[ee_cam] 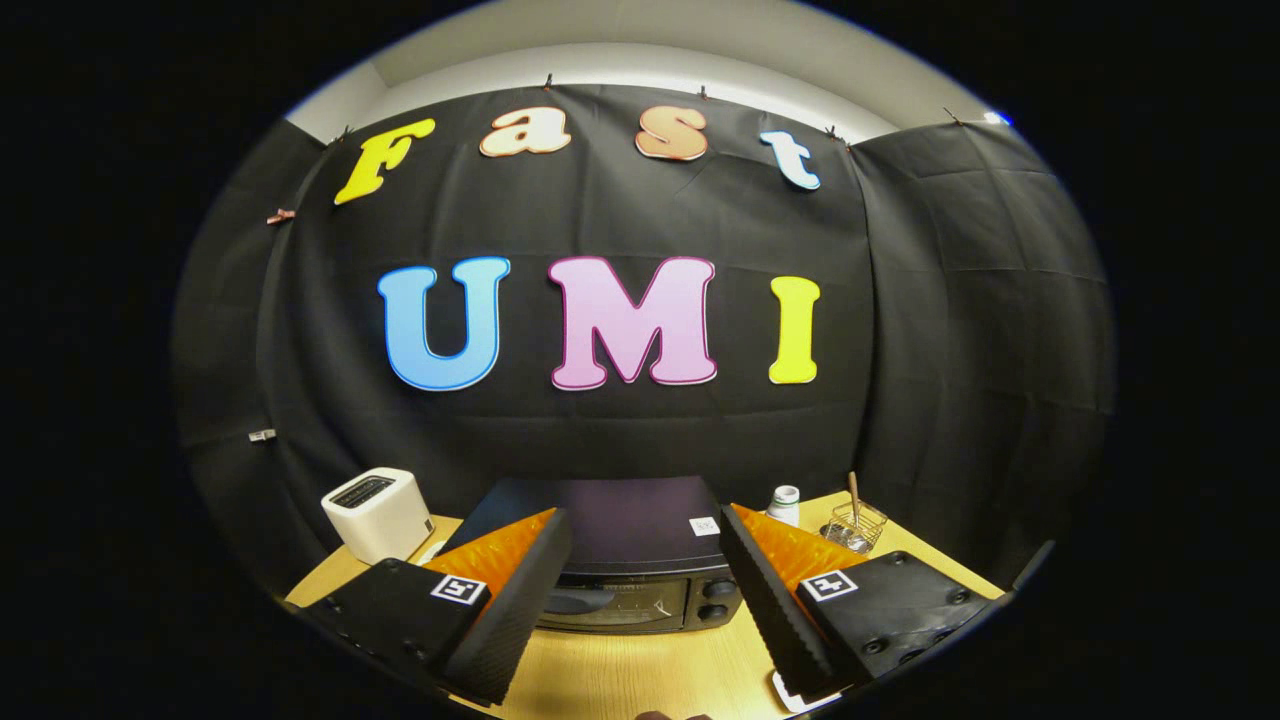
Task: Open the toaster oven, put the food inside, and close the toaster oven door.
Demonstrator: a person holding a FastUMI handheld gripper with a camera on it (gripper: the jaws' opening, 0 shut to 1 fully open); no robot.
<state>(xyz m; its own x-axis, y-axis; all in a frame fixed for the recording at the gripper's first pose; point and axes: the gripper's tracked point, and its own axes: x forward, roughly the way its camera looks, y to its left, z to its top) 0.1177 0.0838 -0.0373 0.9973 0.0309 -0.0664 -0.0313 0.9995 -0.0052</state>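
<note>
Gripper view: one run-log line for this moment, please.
gripper open, empty | toaster oven ahead, door shut | food not inside yet | stage: approach

Gripper (640, 570): lower centre of the frame, fingers spread wide, nothing between them.
Toaster oven (620, 545): black, just beyond the fingers at lower centre, door shut, two knobs at its right.
Table (640, 670): pale wood, bottom centre.
White toaster (378, 513): lower left, beside the oven.
Wire basket (855, 525): lower right, holding what may be a wooden stick.
White bottle (785, 503): left of the basket.
</note>
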